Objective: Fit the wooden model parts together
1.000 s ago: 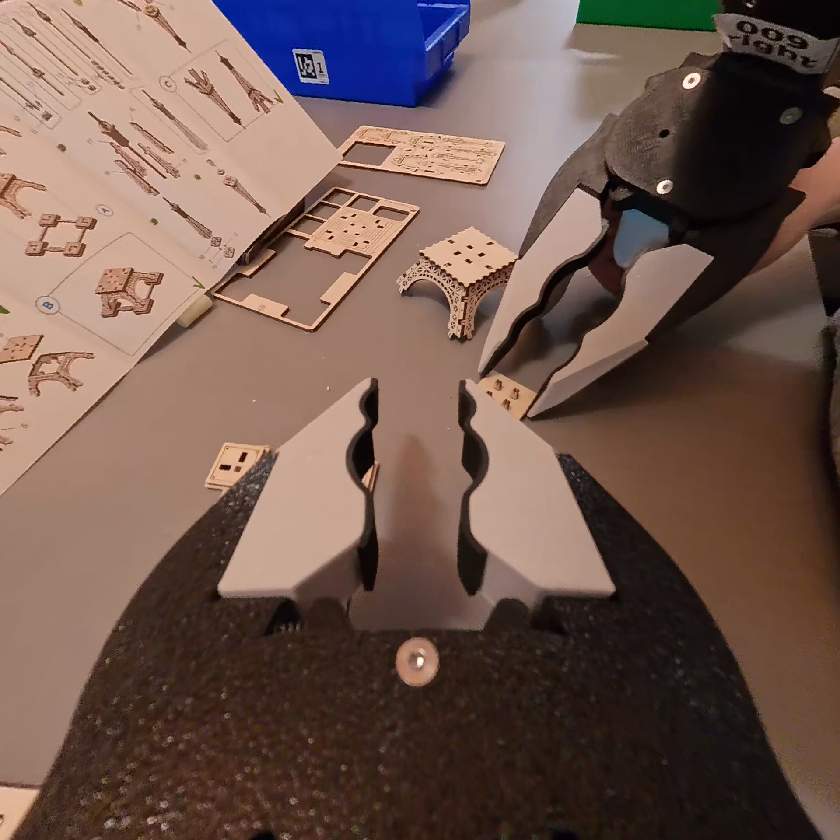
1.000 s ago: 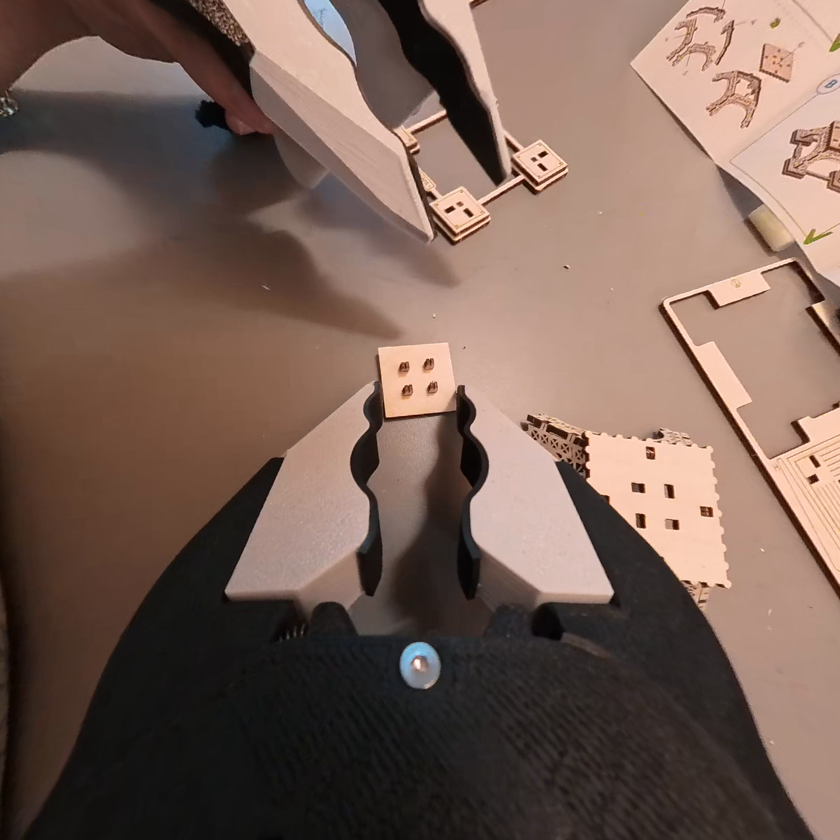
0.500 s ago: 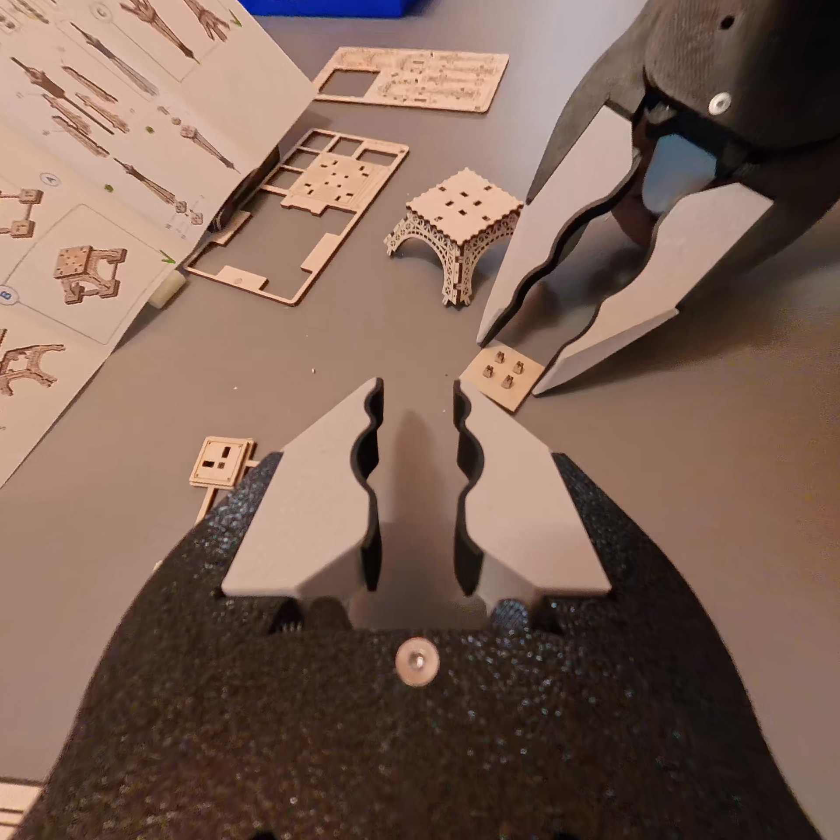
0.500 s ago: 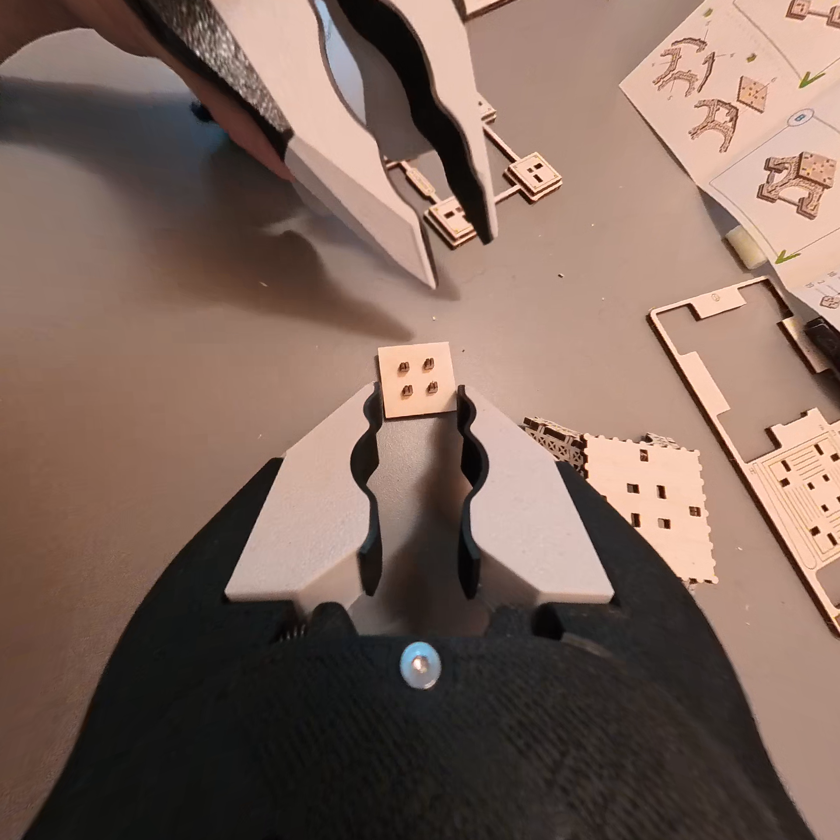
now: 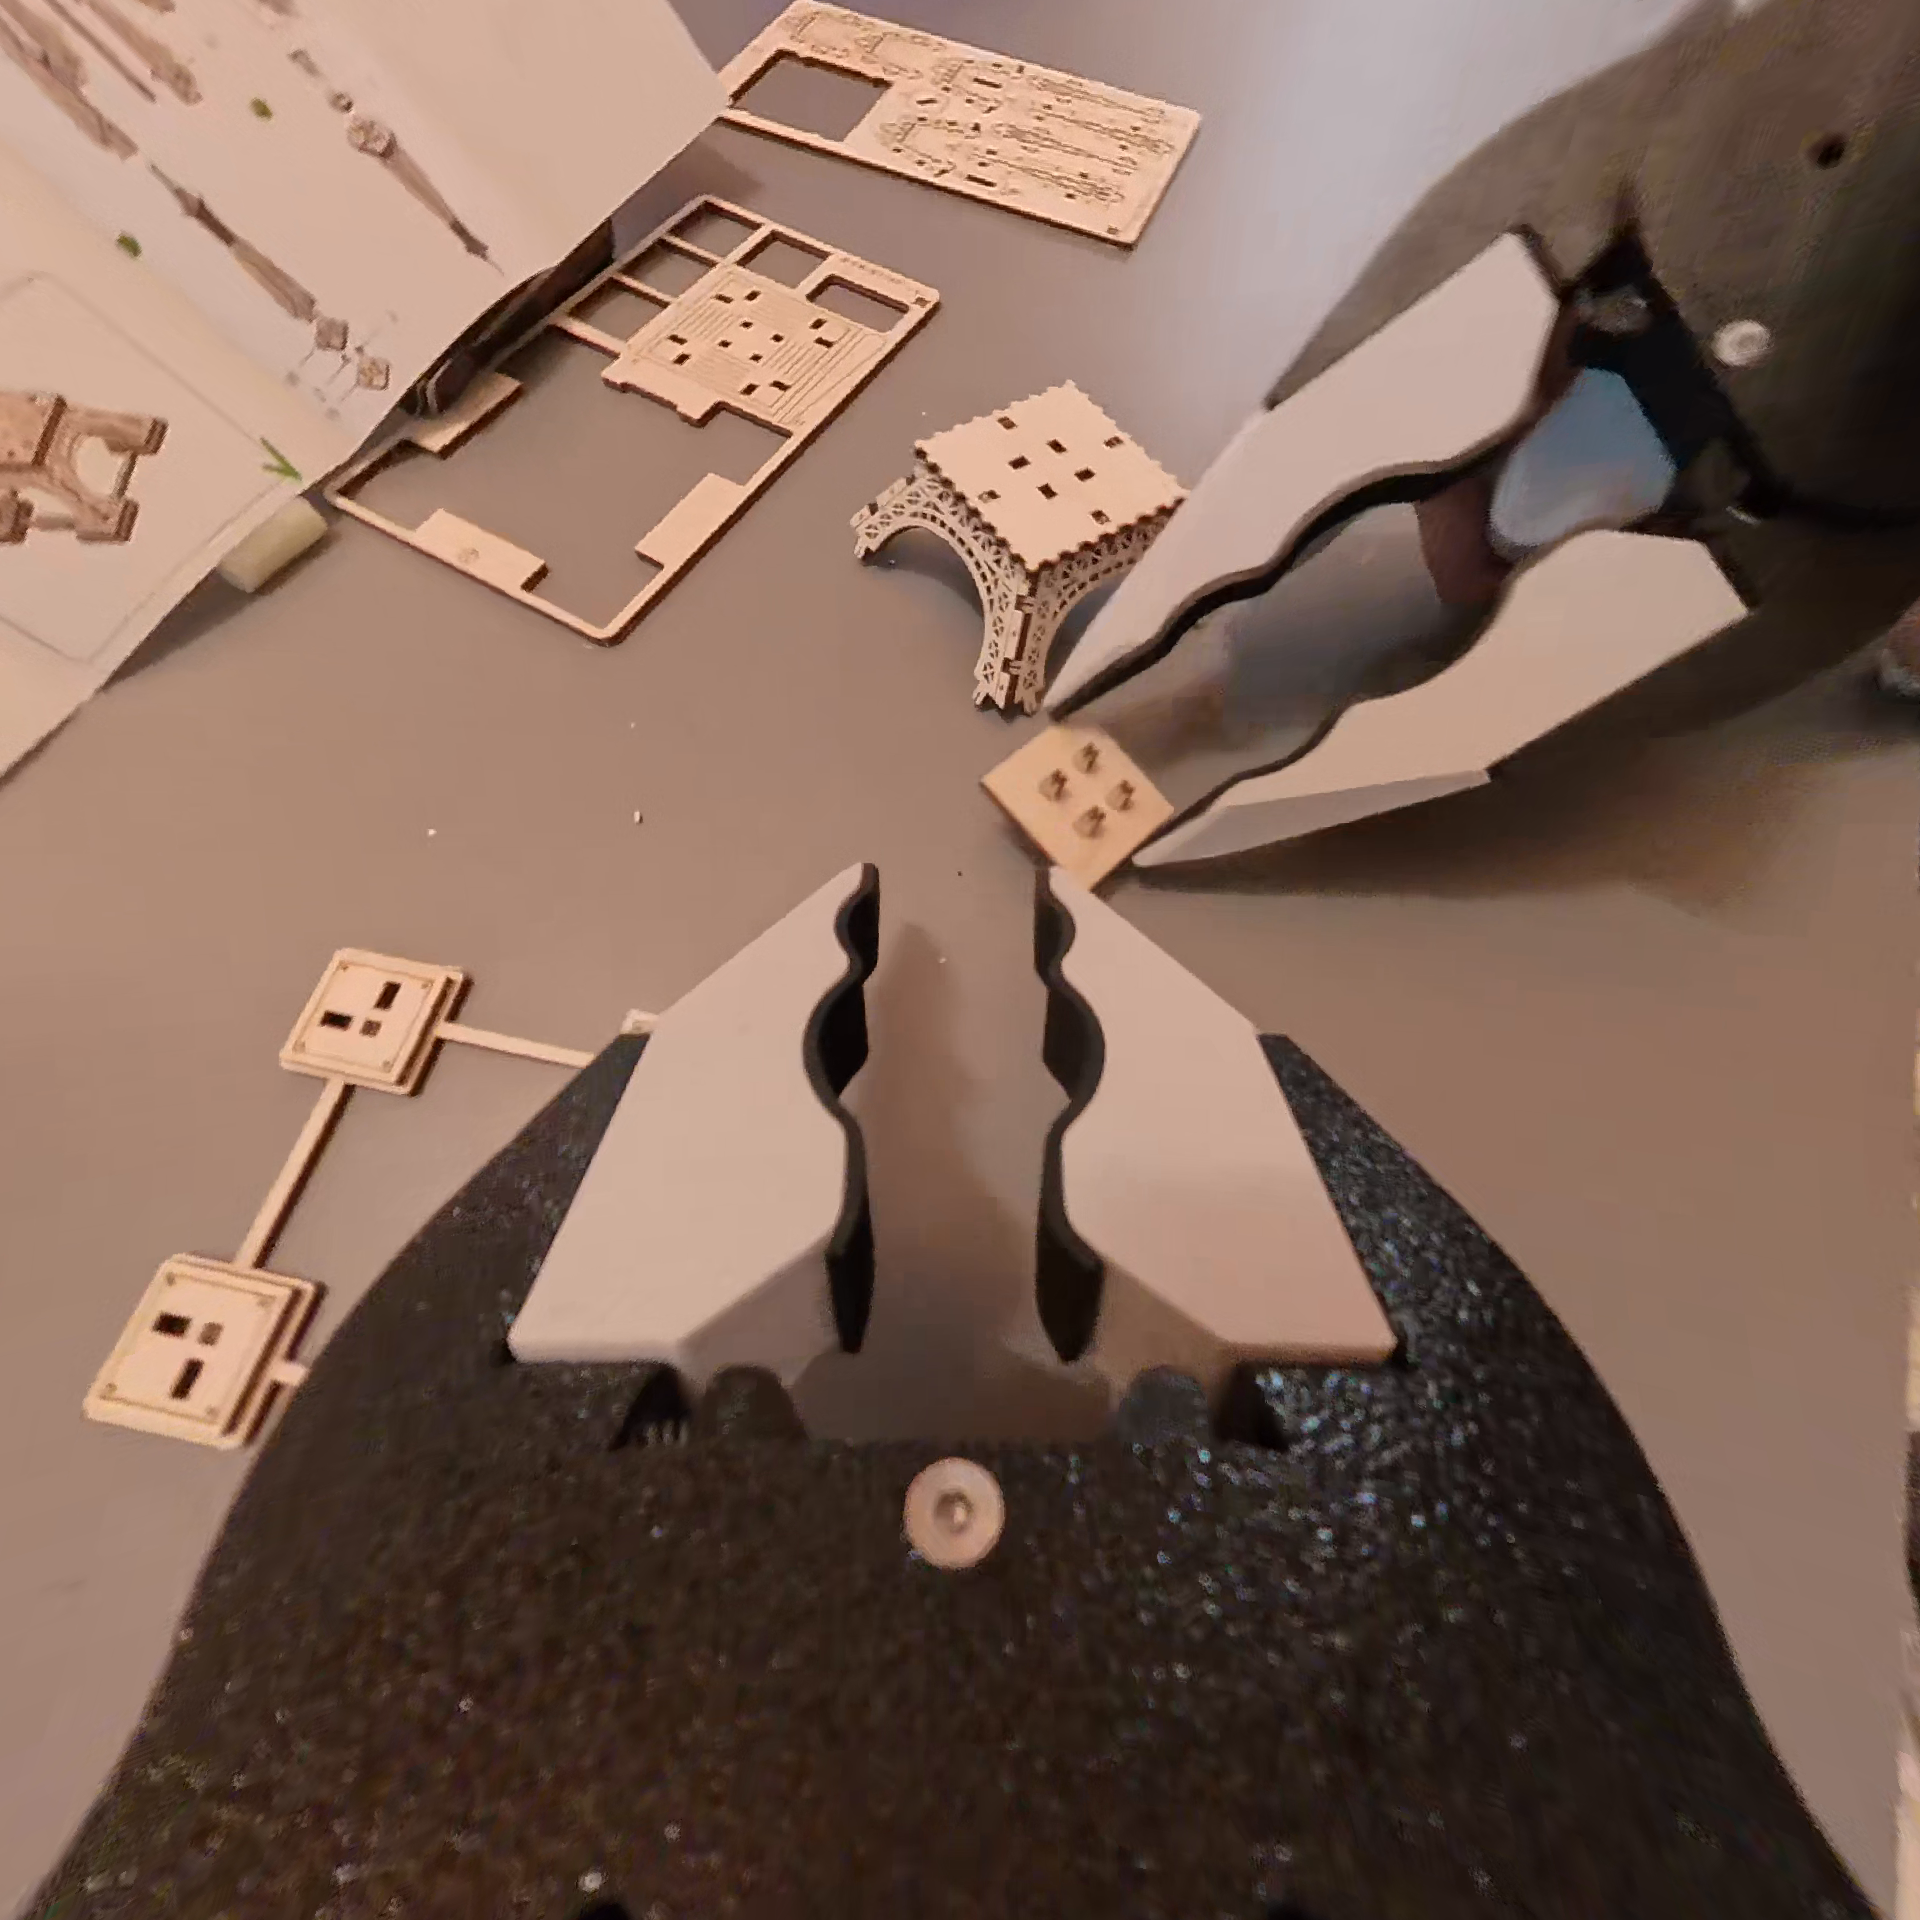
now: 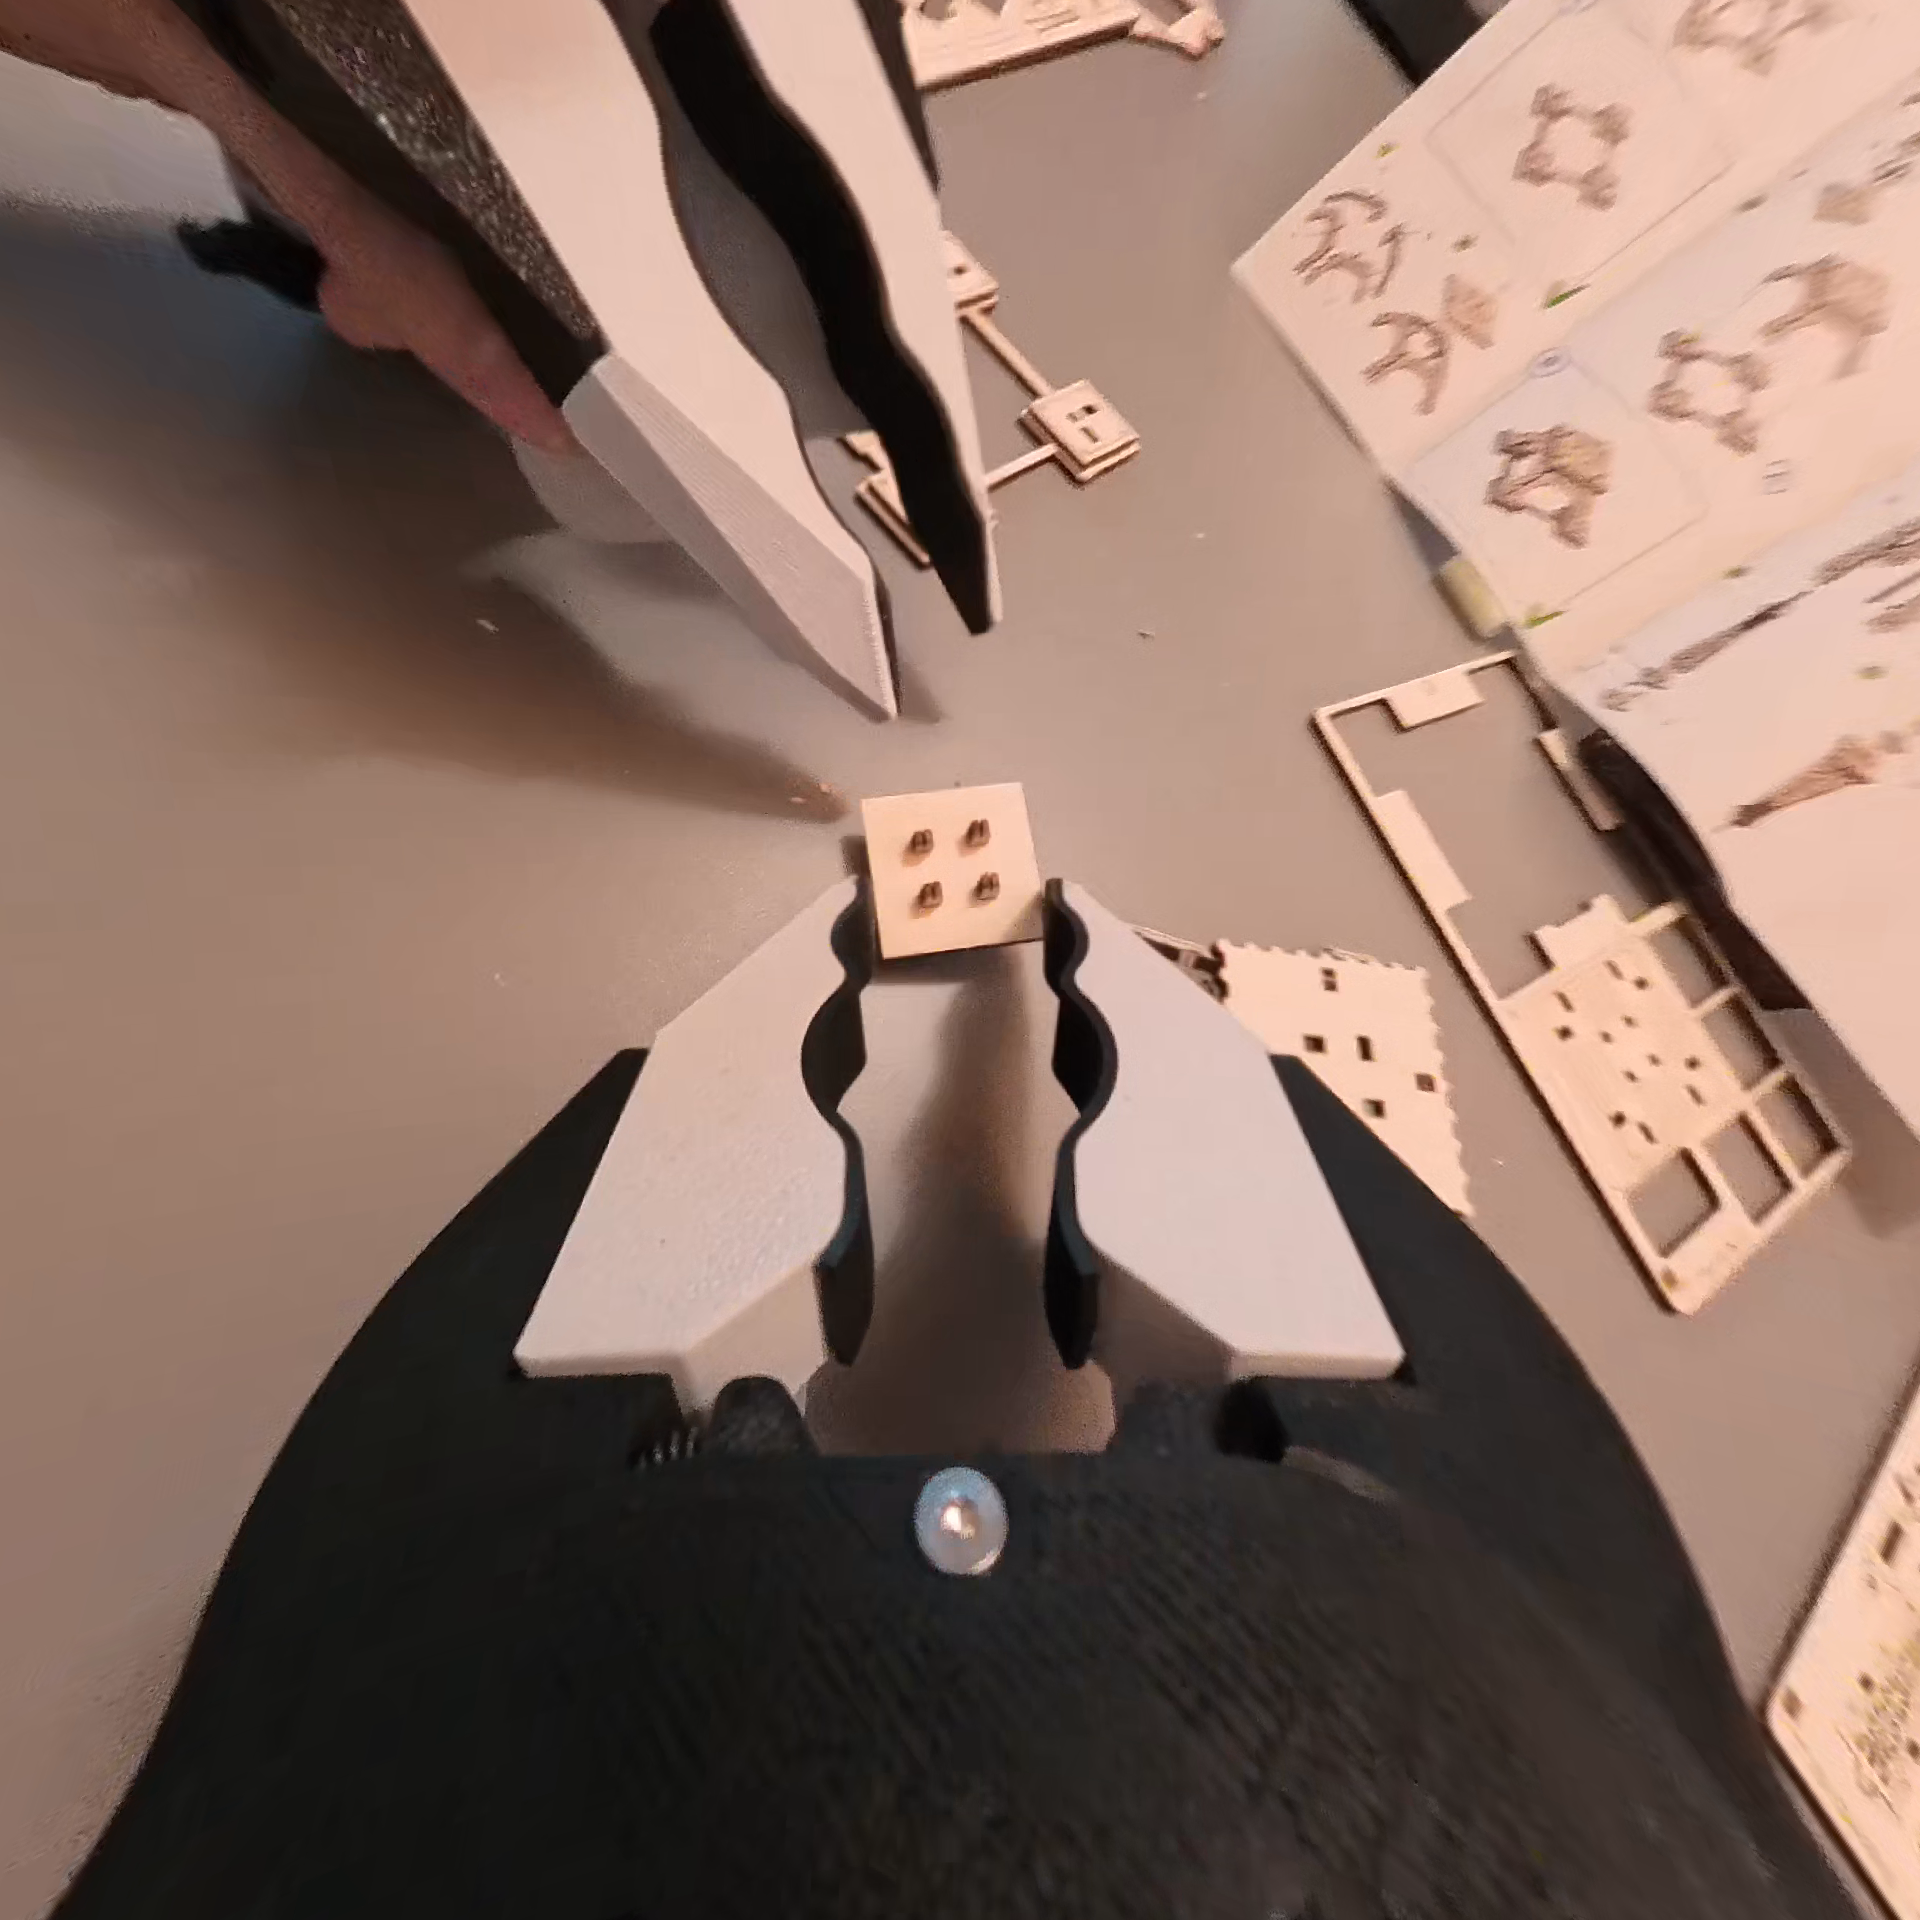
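- Right gripper [image 6: 951,894]: jaws closed on a small square wooden plate [image 6: 951,868] with four raised pegs on its upper face; the plate is held at the fingertips, low over the grey table [image 6: 312,935]. In the left wrist view the same plate [image 5: 1081,805] sits between the tips of the right gripper [image 5: 1091,790].
- Left gripper [image 5: 956,888]: jaws narrowly apart, holding nothing, tips just beside the plate.
- Arched tower base [image 5: 1023,525]: an assembled lattice piece with a slotted square top, upright on the table, close beside the right gripper's fingers.
- Frame with square corner pads [image 5: 260,1195]: flat on the table, partly under the left gripper.
- Cut-out sheet [image 5: 644,416]: mostly emptied, one slotted panel remaining; a second sheet [image 5: 966,114] lies beyond it.
- Instruction leaflet [image 5: 260,208]: unfolded, overlapping the nearer sheet's edge.
- Person's fingers [image 6: 416,312]: behind the left gripper's body.
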`<move>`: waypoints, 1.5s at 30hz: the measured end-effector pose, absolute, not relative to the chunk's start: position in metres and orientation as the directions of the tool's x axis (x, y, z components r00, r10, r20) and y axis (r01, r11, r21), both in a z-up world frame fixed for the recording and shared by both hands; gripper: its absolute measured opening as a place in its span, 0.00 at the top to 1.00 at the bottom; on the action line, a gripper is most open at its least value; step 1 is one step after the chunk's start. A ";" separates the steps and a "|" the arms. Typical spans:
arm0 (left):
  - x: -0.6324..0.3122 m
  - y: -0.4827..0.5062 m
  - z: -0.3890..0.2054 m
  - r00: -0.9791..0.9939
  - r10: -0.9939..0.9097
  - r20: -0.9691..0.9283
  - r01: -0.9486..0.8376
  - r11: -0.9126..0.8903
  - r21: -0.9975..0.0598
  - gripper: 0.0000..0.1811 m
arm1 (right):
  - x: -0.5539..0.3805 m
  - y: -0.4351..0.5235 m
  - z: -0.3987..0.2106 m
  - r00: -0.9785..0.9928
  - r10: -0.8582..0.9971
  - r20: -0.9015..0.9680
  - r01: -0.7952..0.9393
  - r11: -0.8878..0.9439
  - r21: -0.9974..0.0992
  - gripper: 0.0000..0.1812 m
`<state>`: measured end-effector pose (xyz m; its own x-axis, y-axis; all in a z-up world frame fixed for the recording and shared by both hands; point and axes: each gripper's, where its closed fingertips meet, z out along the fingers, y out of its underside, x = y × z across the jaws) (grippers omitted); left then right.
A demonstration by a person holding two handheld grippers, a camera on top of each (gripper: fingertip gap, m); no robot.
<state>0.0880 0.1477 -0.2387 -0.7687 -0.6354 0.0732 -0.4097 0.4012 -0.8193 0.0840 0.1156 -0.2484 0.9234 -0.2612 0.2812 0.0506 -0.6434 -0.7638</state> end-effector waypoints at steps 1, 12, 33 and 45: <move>0.088 0.147 -0.238 -0.754 -0.650 0.098 -0.433 0.379 -0.818 0.85 | 0.082 0.114 -0.244 0.920 -0.265 0.291 0.067 -0.623 -0.779 0.83; 0.069 0.108 -0.197 -0.741 -0.540 0.399 -0.543 0.130 -0.830 0.82 | 0.083 0.091 -0.192 0.821 -0.429 0.377 0.183 -0.427 -0.885 0.83; 0.058 0.102 -0.172 -0.765 -0.453 0.458 -0.542 0.069 -0.838 1.00 | 0.060 0.096 -0.173 0.756 -0.314 0.574 0.436 -0.413 -0.800 0.87; 0.081 0.129 -0.166 -0.721 -0.642 0.261 -0.423 0.110 -0.899 1.00 | 0.130 0.053 -0.195 0.821 -0.464 0.334 0.029 -0.550 -0.835 0.60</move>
<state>0.0806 0.1290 -0.1664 -0.7211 -0.6420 0.2606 -0.4231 0.1102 -0.8993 0.1301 0.0527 -0.1954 0.8206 -0.4636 0.3342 0.0291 -0.5501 -0.8346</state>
